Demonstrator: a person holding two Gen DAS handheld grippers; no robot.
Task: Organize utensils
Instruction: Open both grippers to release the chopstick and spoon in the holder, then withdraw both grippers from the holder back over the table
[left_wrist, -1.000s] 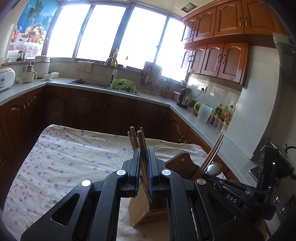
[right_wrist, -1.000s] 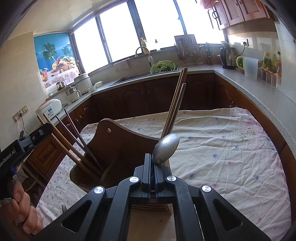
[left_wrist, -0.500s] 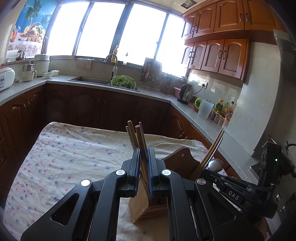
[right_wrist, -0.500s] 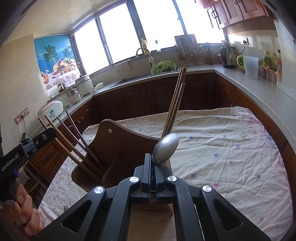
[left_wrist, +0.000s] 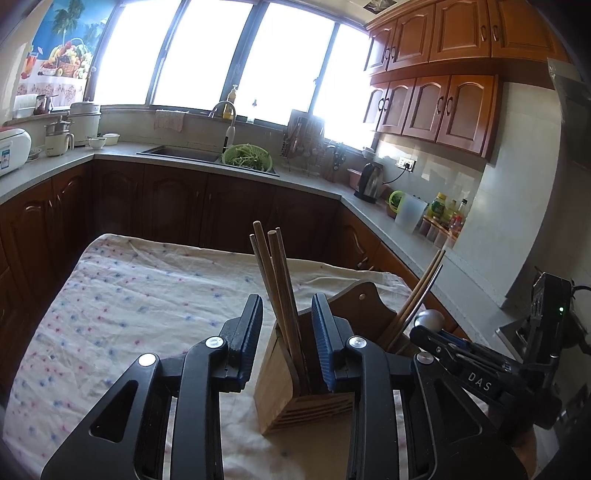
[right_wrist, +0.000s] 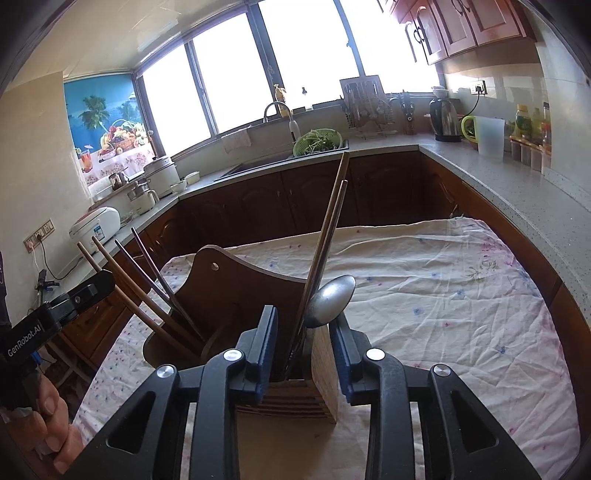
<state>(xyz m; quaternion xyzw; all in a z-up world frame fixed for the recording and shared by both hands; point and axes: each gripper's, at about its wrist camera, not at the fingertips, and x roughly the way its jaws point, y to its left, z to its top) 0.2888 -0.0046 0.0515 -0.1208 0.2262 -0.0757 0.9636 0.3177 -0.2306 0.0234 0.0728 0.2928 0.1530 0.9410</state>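
Spoon (right_wrist: 330, 303) bowl clear only right-wrist.

A home kitchen is showing here. Wooden wall cabinets (left_wrist: 439, 107) are hanging over a pale counter (left_wrist: 373, 218) that is wrapping round the room above dark base cupboards (left_wrist: 173, 206). A sink (left_wrist: 181, 150) with a tap (left_wrist: 226, 110) is sitting under wide bright windows (left_wrist: 207, 51), with a green colander (left_wrist: 248, 157) of vegetables beside it. A kettle (left_wrist: 369, 182), a rice cooker (left_wrist: 13, 149) and bottles (left_wrist: 448, 216) are standing along the counter, and a fruit poster (left_wrist: 55, 55) is hanging on the wall.
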